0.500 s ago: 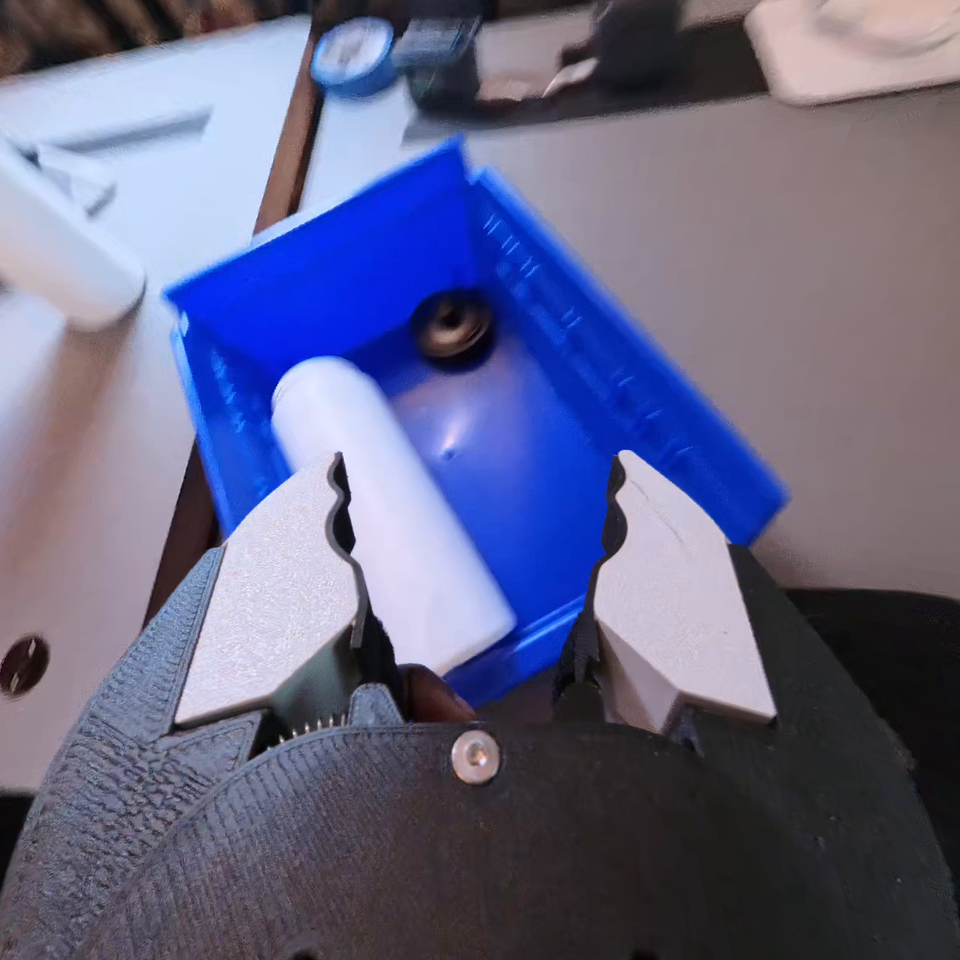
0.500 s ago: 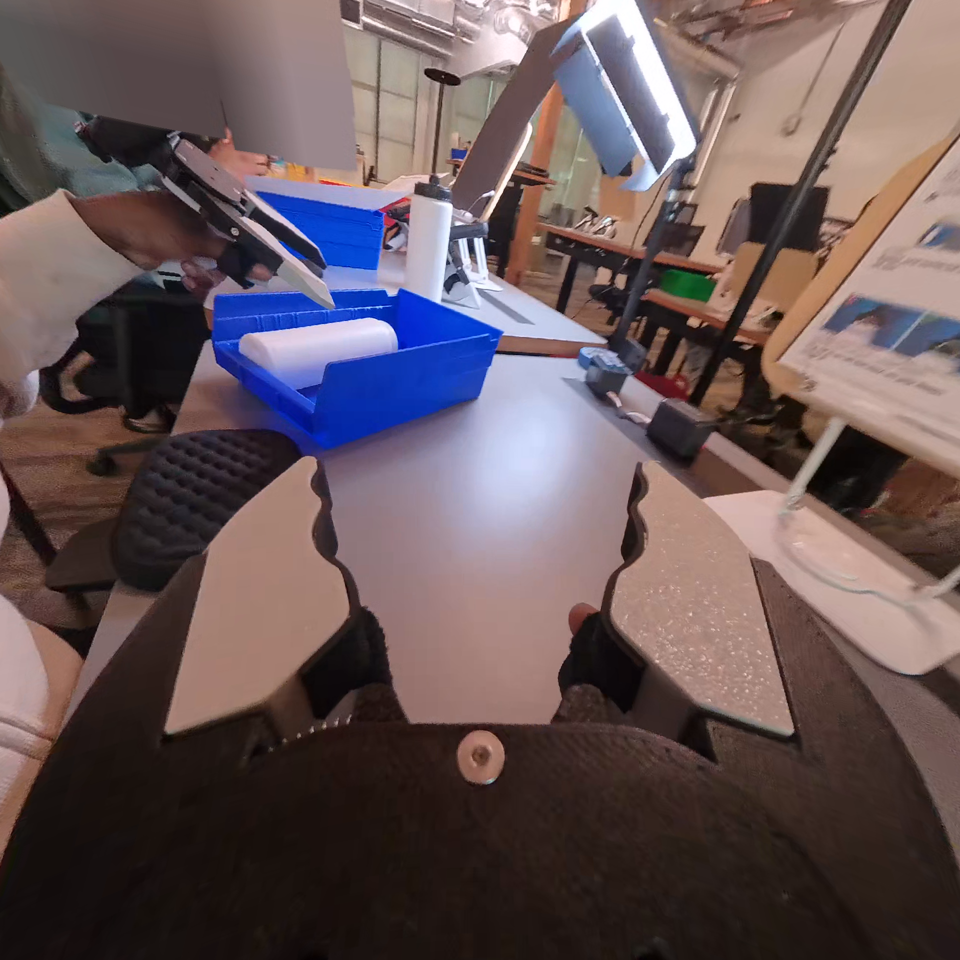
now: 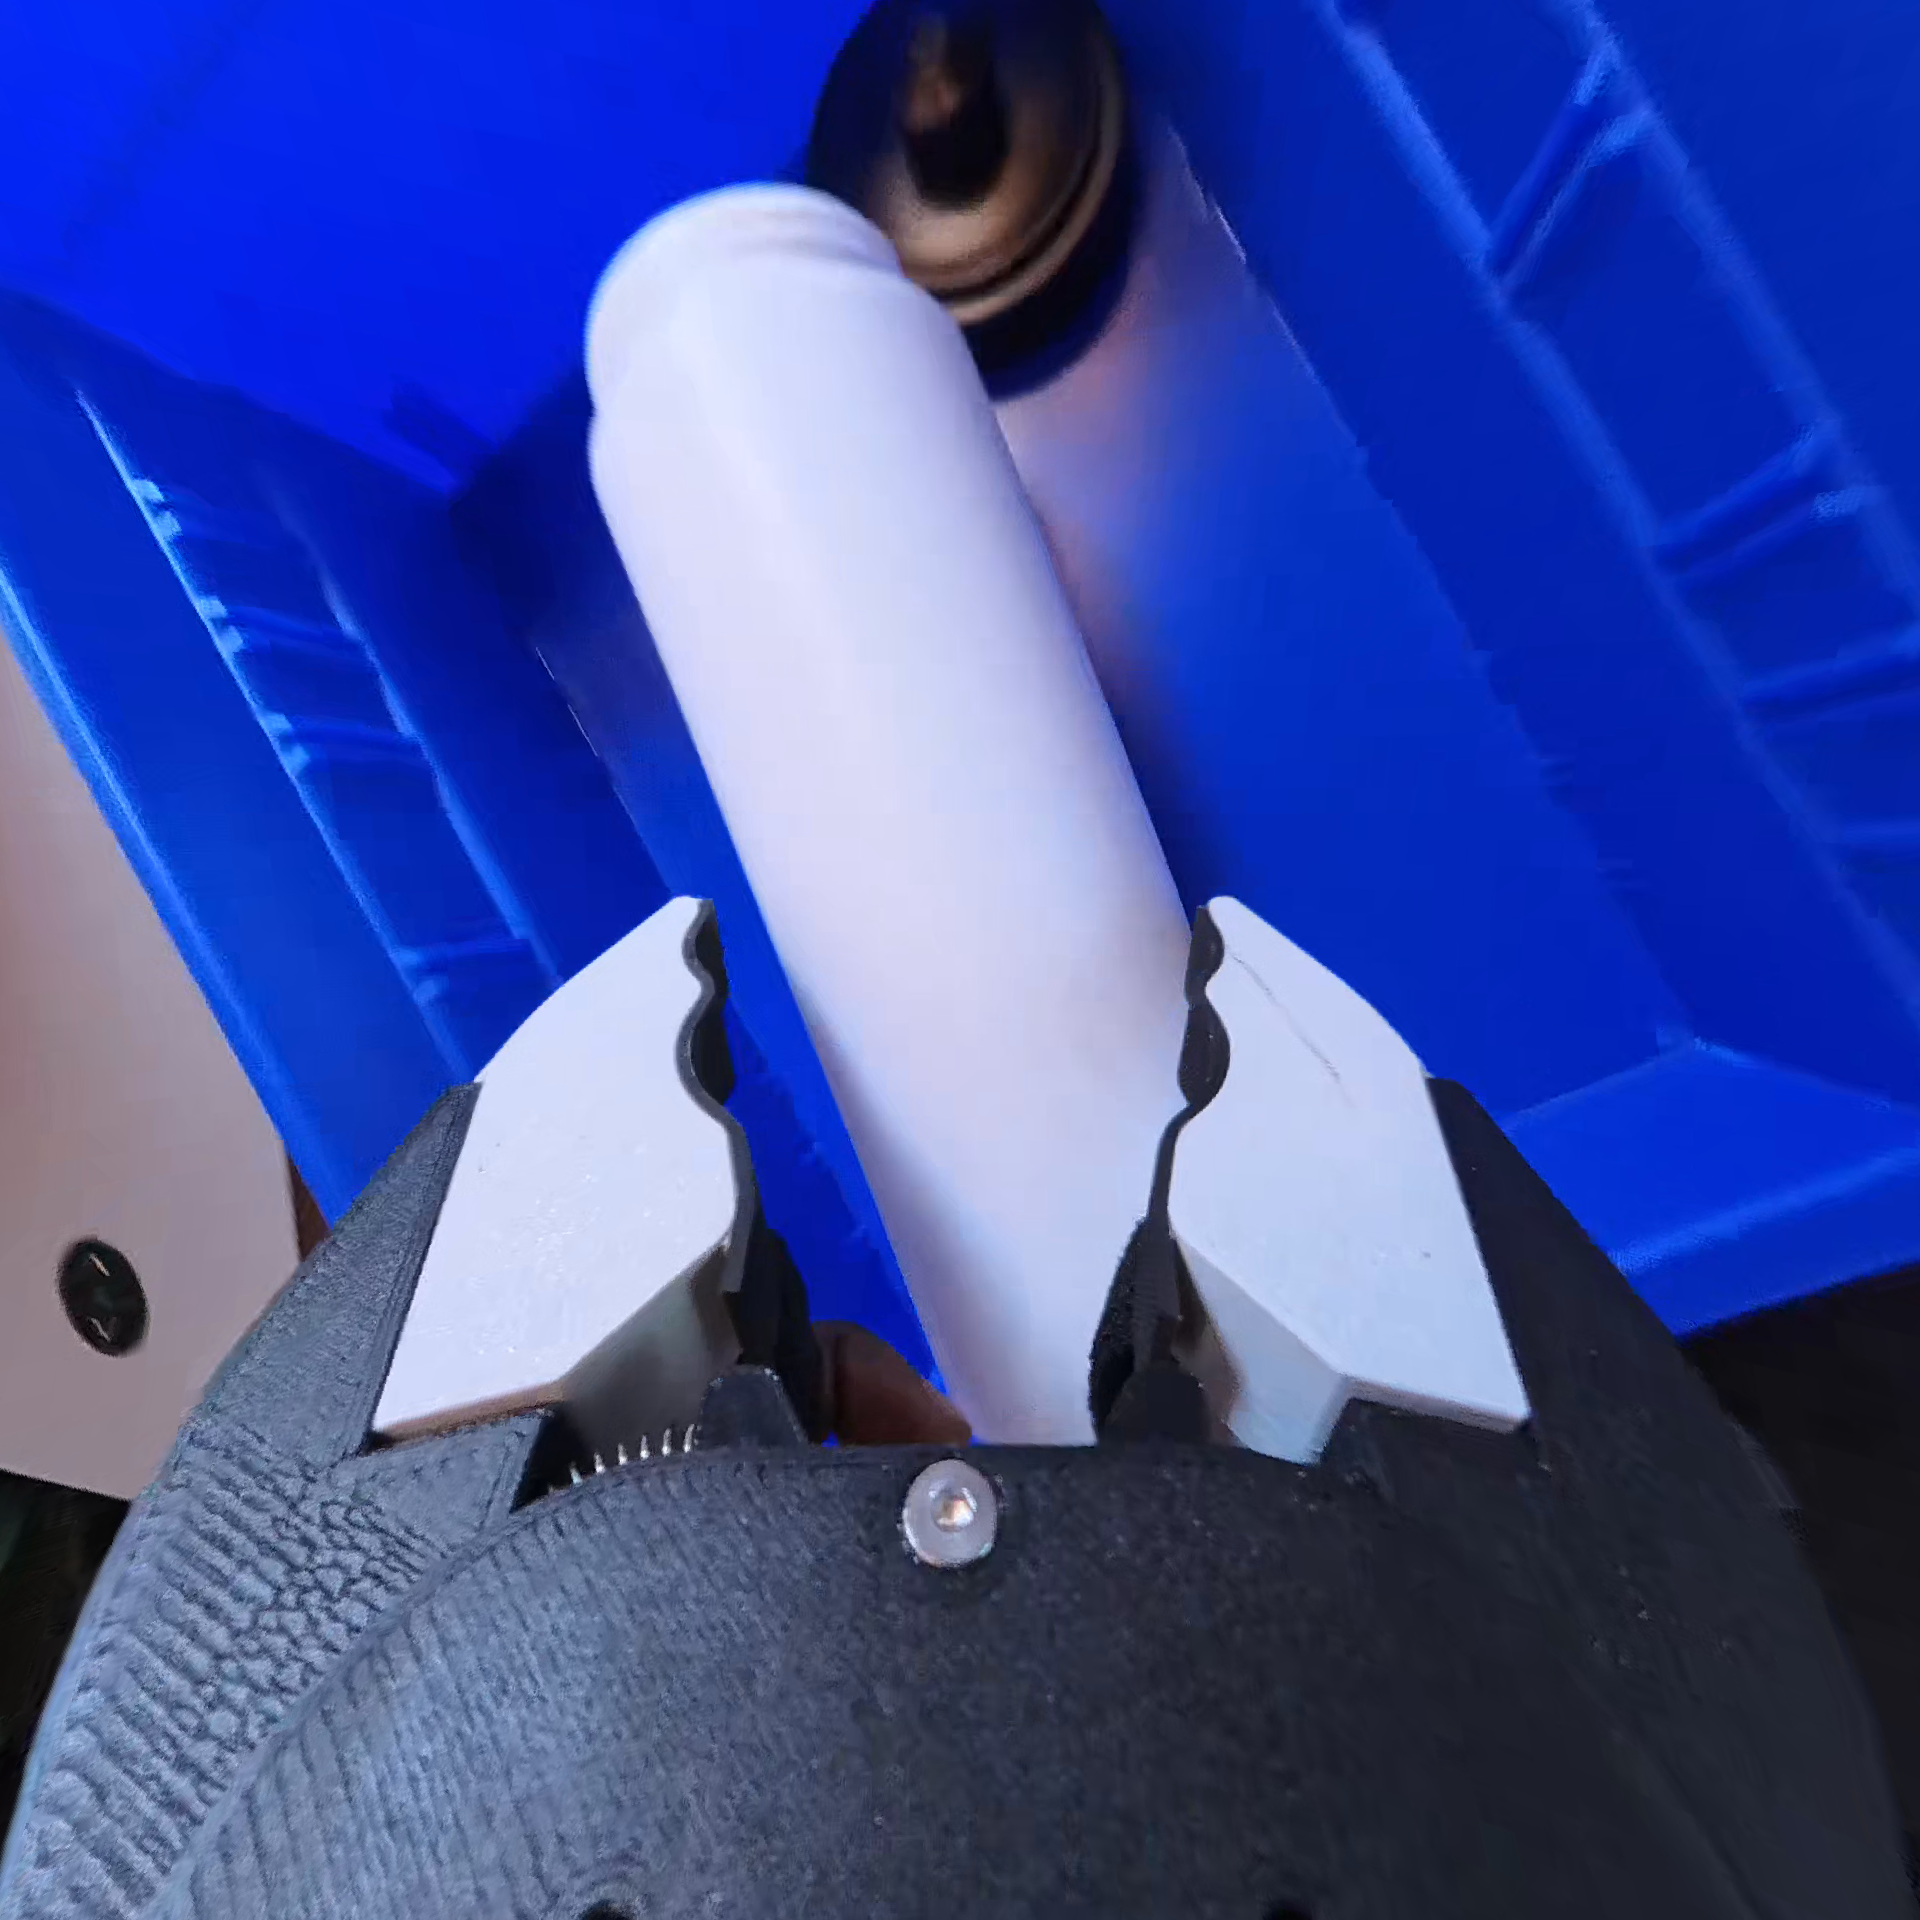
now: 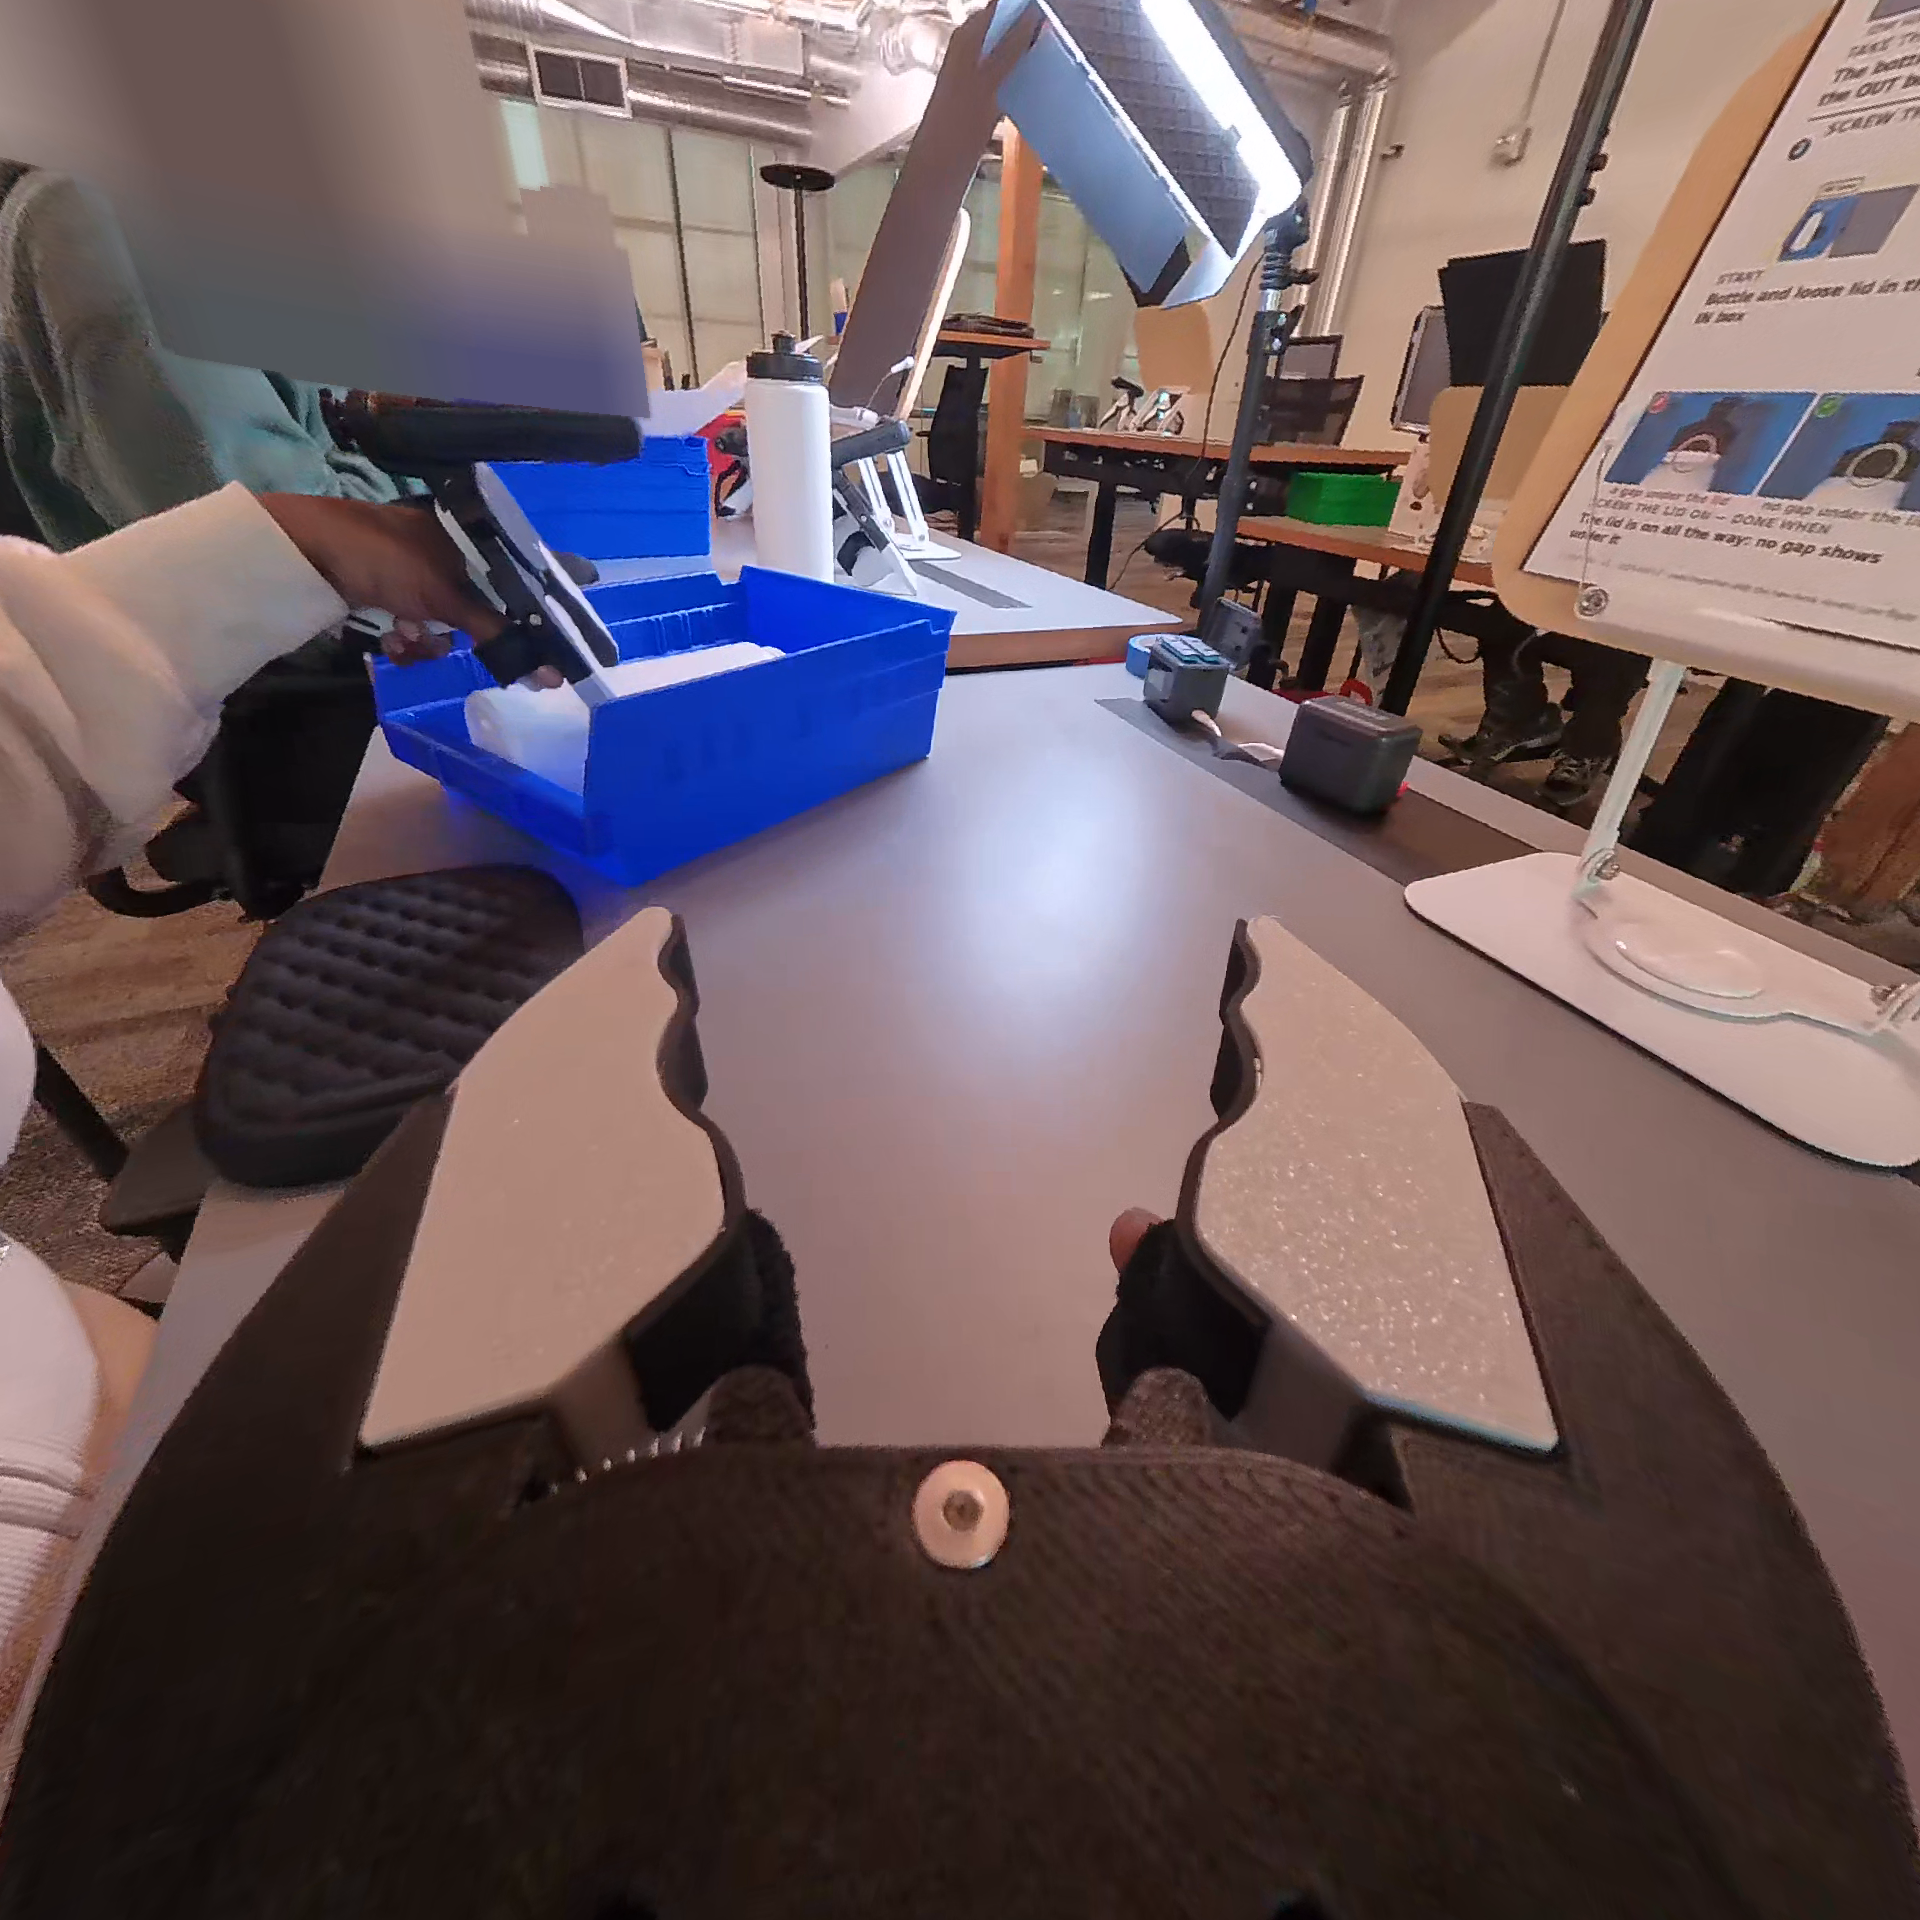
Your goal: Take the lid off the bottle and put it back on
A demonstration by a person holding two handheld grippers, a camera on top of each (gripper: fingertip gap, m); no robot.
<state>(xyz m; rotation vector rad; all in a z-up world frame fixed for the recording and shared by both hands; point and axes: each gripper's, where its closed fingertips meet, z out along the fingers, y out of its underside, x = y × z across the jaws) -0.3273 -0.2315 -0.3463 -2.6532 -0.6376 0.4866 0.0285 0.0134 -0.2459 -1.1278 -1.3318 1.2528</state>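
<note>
Left gripper (image 3: 951, 997): jaws partly open, straddling the base end of the white bottle (image 3: 883, 727). Right finger (image 3: 1340, 1174) looks to be against the bottle wall; left finger (image 3: 592, 1174) stands off it with a visible gap. Not clamped.

Bottle lies on its side inside the blue bin (image 3: 1662, 623), long axis running away from the left wrist camera along the bin's length, slightly skewed to the left. Near end sits between the jaws, far rounded end points at the bin's back wall. Which end is the neck, I cannot tell; that end is blurred.

Dark round lid (image 3: 966, 156) lies loose on the bin floor at the far end, just beside the bottle's far tip, on its right. Contact between them cannot be told.

Right gripper (image 4: 956, 997): jaws wide open, nothing between them, hovering low over bare grey bench (image 4: 987, 831), well apart from the bin.

From the right wrist view: bin (image 4: 748, 738) sits near the bench's left edge, left gripper (image 4: 551, 613) angled down into it from the near side, held by a hand (image 4: 405, 571) in a white sleeve. Bottle (image 4: 540, 717) shows above the bin's low front wall.

Further out: a second white bottle with black cap (image 4: 788, 468) upright behind the bin, a sheet on a white stand (image 4: 1662, 966) at the right, two small dark boxes (image 4: 1345, 753) along the bench's back.
</note>
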